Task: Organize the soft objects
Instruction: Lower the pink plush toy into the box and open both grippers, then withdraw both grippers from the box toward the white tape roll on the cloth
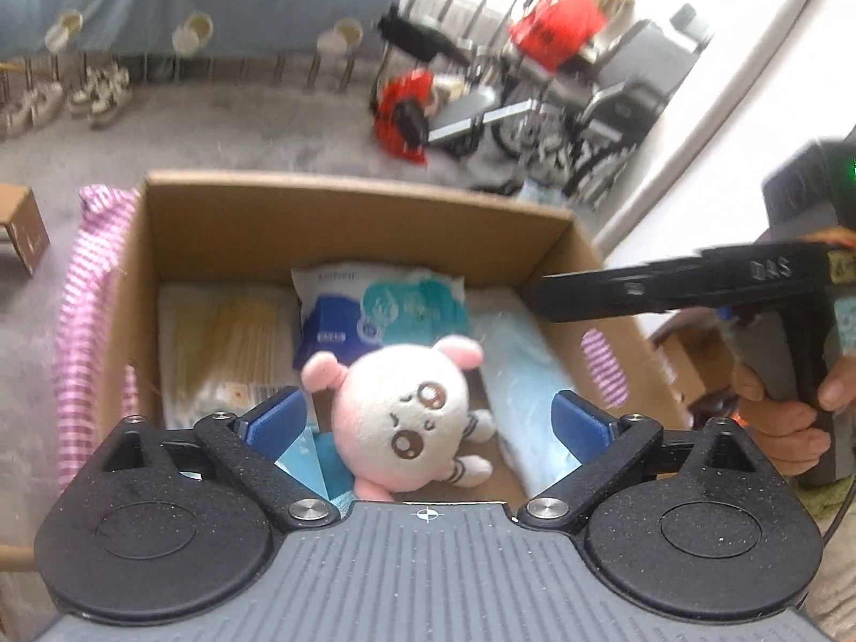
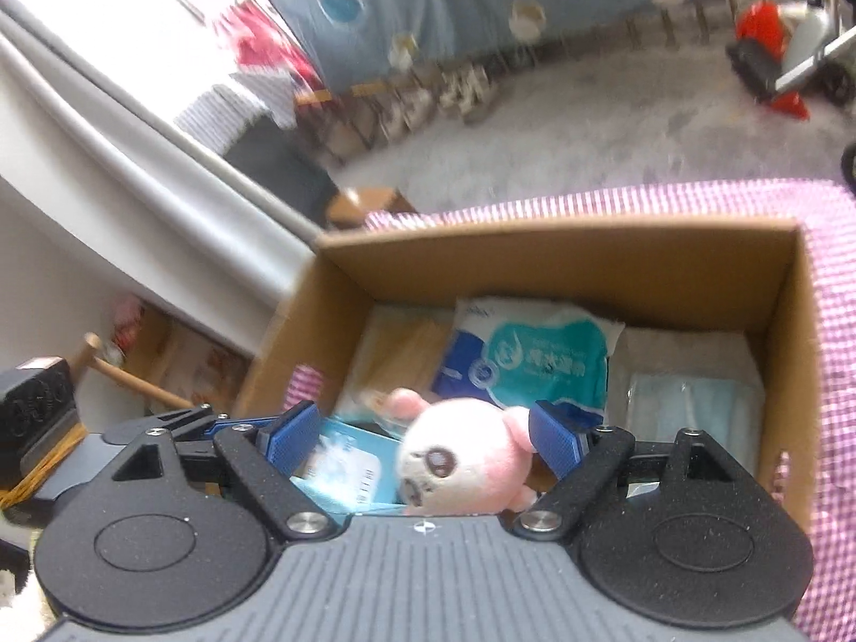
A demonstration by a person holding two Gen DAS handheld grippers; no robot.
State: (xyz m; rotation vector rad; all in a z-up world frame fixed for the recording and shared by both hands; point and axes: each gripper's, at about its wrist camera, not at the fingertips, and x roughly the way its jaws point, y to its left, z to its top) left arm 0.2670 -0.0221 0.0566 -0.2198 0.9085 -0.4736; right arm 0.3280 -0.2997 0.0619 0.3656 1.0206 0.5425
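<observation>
We see plush toy (image 1: 409, 406) in box (image 1: 342, 214), between wide-open left claw (image 1: 428, 417) pads; right claw (image 2: 425, 436) wide too. Light, squashy; pinch round head.

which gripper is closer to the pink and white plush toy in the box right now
Hard to call. The plush toy lies between the open fingers of both the left gripper and the right gripper, neither visibly gripping it.
</observation>
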